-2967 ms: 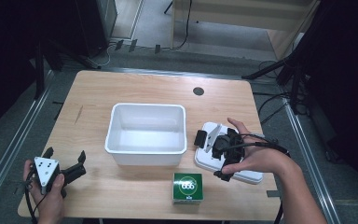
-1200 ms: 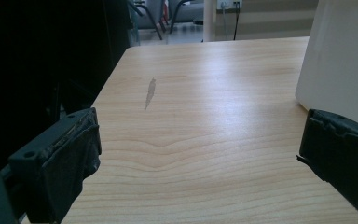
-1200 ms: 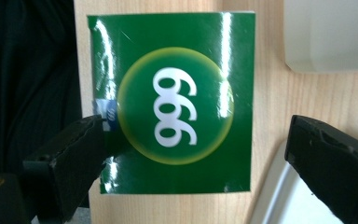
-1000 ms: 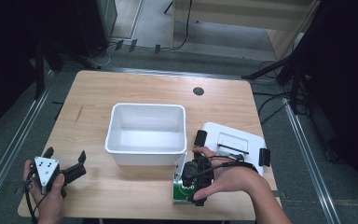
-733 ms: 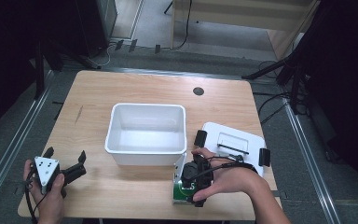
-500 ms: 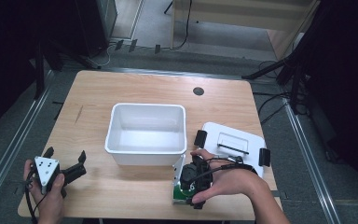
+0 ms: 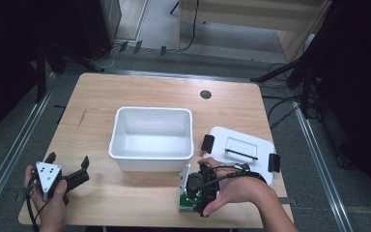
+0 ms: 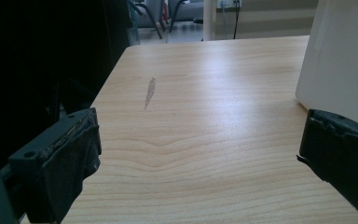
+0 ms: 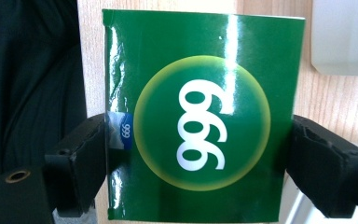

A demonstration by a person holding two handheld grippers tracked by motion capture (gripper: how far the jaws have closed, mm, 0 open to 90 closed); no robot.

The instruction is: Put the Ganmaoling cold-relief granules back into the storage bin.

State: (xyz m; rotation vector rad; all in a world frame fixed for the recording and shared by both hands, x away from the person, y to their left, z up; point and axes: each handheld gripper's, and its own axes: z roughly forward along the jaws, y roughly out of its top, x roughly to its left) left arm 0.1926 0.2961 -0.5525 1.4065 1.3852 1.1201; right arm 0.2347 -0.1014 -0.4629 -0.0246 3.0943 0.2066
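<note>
A green box [image 9: 200, 116] with "999" in a yellow-ringed circle stands between the jaws of my right gripper [image 9: 198, 158]. Both pads lie against its two side edges. The jaws have just been closing on it. In the high view the box [image 7: 187, 199] sits near the table's front edge, mostly under my right gripper [image 7: 196, 190] and the hand that holds it. My left gripper [image 7: 67, 160] rests at the front left corner, open with nothing between its fingers [image 8: 65, 158].
A white bin [image 7: 152, 110] stands mid-table, just beyond the box; its wall [image 8: 340, 60] is at the right of the left gripper view. Its white lid [image 7: 241, 145] with black clips lies to the right. The wooden table [image 7: 125, 92] has a round hole [image 7: 205, 94] at the back.
The right hand has come from the white lid down and left onto the green box, and its gripper stays there. The left gripper has not moved.
</note>
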